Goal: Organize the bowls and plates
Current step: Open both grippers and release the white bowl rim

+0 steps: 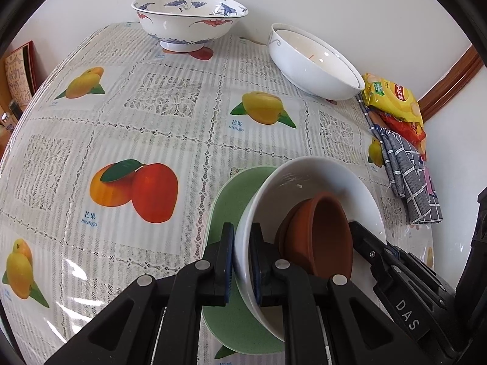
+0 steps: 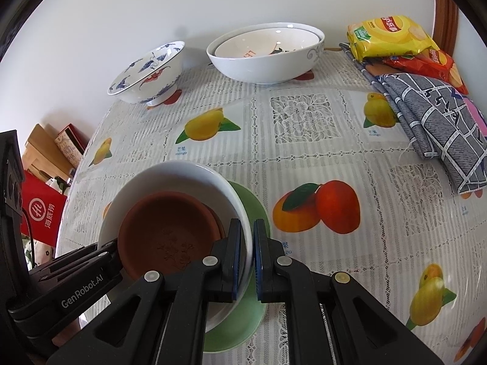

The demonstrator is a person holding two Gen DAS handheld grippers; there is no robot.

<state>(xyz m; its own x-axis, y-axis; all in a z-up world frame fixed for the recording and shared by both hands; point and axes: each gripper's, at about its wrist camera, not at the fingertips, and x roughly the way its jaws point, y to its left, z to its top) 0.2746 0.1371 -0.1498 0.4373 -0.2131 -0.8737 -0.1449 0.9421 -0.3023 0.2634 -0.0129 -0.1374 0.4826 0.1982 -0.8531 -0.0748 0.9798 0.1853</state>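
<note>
Gripping opposite rims of a white bowl (image 1: 307, 179), the left gripper (image 1: 242, 261) and right gripper (image 2: 247, 258) hold it with narrowed fingers over a green plate (image 2: 243, 325) on the near counter (image 1: 152, 121), brown dishes (image 2: 164, 237) nested inside.

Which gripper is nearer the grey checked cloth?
Right. The right gripper clamps the white bowl on its cloth-facing rim; the left gripper clamps the opposite rim.

Glossy white bowl (image 1: 307, 182), matt brown dishes (image 1: 322, 234) (terracotta-like), checked cloth (image 2: 438, 121).
</note>
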